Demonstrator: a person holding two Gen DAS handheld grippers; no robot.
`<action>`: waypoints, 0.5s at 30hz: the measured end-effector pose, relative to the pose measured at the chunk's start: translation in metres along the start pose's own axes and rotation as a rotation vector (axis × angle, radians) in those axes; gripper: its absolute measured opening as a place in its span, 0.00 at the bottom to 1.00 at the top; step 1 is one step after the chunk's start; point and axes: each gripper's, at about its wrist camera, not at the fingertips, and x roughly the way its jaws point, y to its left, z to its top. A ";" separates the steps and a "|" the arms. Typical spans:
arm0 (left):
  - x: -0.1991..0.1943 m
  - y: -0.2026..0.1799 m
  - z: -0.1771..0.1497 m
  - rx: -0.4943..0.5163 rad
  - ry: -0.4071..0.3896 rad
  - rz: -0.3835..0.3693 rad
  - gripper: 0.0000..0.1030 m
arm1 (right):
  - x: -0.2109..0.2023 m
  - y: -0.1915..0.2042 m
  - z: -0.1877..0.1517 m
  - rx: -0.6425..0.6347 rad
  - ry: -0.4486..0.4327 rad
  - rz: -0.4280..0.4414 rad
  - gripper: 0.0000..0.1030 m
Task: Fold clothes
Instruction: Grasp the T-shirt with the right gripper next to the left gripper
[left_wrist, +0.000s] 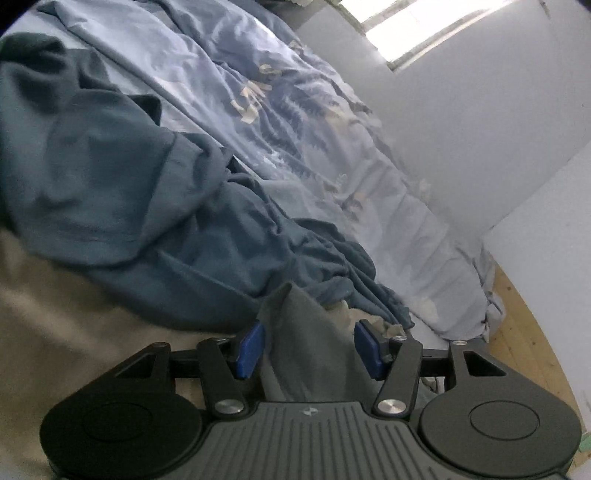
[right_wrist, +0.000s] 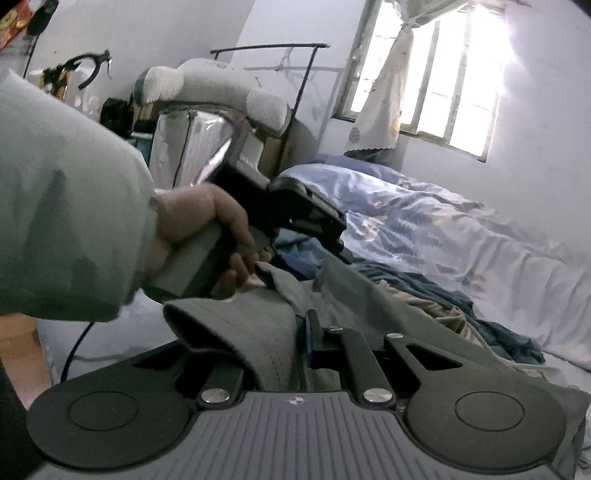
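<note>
On the bed, the left claw gapes around a grey garment without pinching it, while the right claw has clamped that garment's fold; blue clothes lie beside.

I see a grey garment, a dark blue garment beside it, and a pale blue leaf-print duvet beyond.

Left hand-held gripper: black linkages, blue pads, silver screws, ribbed grey body. Pale sleeve, bare hand.
</note>
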 end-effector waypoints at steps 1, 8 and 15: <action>0.003 0.000 0.001 -0.004 0.001 0.002 0.50 | -0.001 -0.003 0.001 0.007 -0.003 -0.001 0.07; 0.001 0.001 0.002 -0.007 0.001 0.092 0.28 | -0.006 -0.017 0.006 0.047 -0.018 -0.011 0.07; -0.030 0.007 0.007 -0.014 -0.036 0.119 0.45 | -0.006 -0.025 0.007 0.093 -0.029 -0.013 0.07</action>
